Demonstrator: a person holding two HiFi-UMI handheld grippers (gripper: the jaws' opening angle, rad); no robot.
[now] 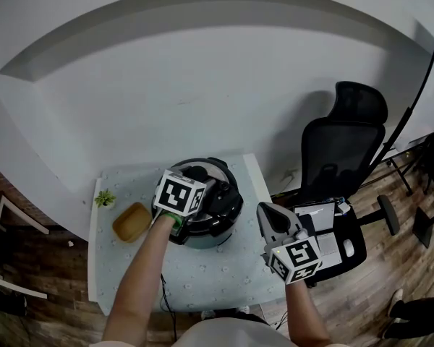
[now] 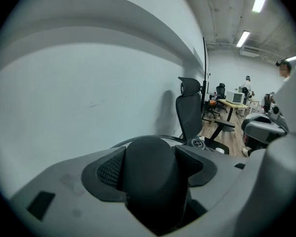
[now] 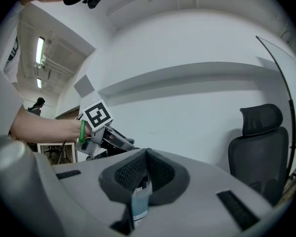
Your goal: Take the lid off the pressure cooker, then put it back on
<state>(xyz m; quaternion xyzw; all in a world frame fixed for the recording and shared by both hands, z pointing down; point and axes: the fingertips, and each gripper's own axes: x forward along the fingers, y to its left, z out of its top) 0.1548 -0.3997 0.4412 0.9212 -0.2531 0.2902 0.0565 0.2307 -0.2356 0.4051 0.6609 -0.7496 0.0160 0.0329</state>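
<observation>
The dark pressure cooker [image 1: 224, 210] stands at the back of a small table [image 1: 202, 277], and its lid looks seated on the pot. My left gripper [image 1: 192, 182] reaches over the cooker from the left. Its jaws are shut around the lid's black knob handle [image 2: 150, 167], which fills the gap between the pads. My right gripper [image 1: 269, 214] hangs off the table's right edge, away from the cooker. Its pads [image 3: 138, 169] are pressed together with nothing between them.
A yellow-brown dish [image 1: 132, 221] and a small green plant [image 1: 105, 198] sit on the table left of the cooker. A black office chair [image 1: 340, 150] stands to the right, with papers and devices [image 1: 325, 219] beside it. A white wall runs behind.
</observation>
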